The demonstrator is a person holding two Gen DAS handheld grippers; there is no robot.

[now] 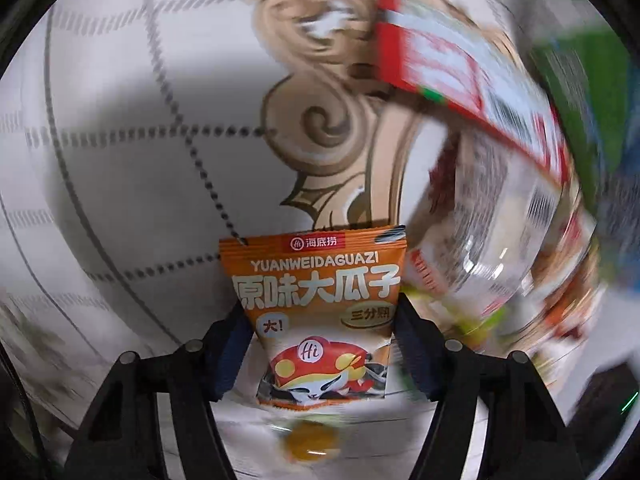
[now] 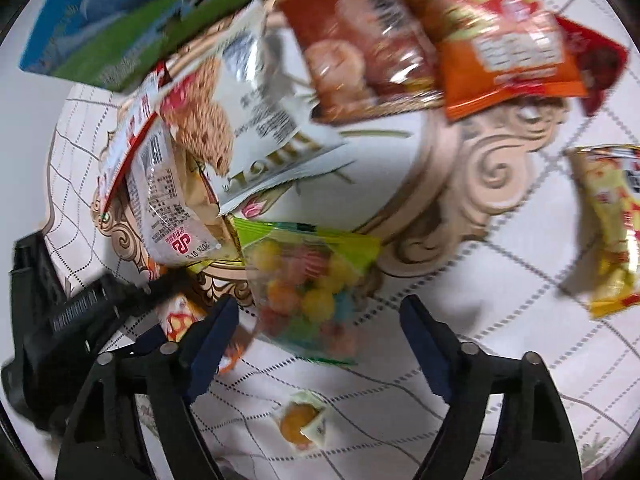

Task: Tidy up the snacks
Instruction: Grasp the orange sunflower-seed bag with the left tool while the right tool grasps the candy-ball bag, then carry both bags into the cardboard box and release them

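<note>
- Left gripper [image 1: 322, 322]: dark-padded fingers pinching both side edges of the orange sunflower-seed packet [image 1: 316, 300]; glossy printed film, flat pillow shape with a crimped top seal, held upright and sharp in view against a blurred background.
- Right gripper [image 2: 320, 320]: jaws spread, pads touching nothing; the clear candy bag [image 2: 308, 292] lies between the fingertips, green header strip above lumpy round sweets in mixed colours.
- Wrapped yellow sweet [image 2: 302, 424]: single piece in crinkled clear wrap, loose on the cloth close under the right gripper.
- Tablecloth [image 2: 500, 320]: white, with a dotted grid and beige scrollwork.
- Snack pile [image 2: 248, 120]: overlapping foil and plastic pouches beyond the candy bag; white, red-brown and orange packs, shiny and creased.
- Yellow pouch [image 2: 608, 224]: lies apart at the right edge.
- Blue-and-green box [image 2: 100, 32]: flat carton at the far edge.
- Step, as judged: one packet secured on the left, the right poised to pick the candy bag.
- Next move, as judged: closing across the bag's slippery, shifting body calls for a centred, gentle squeeze.
</note>
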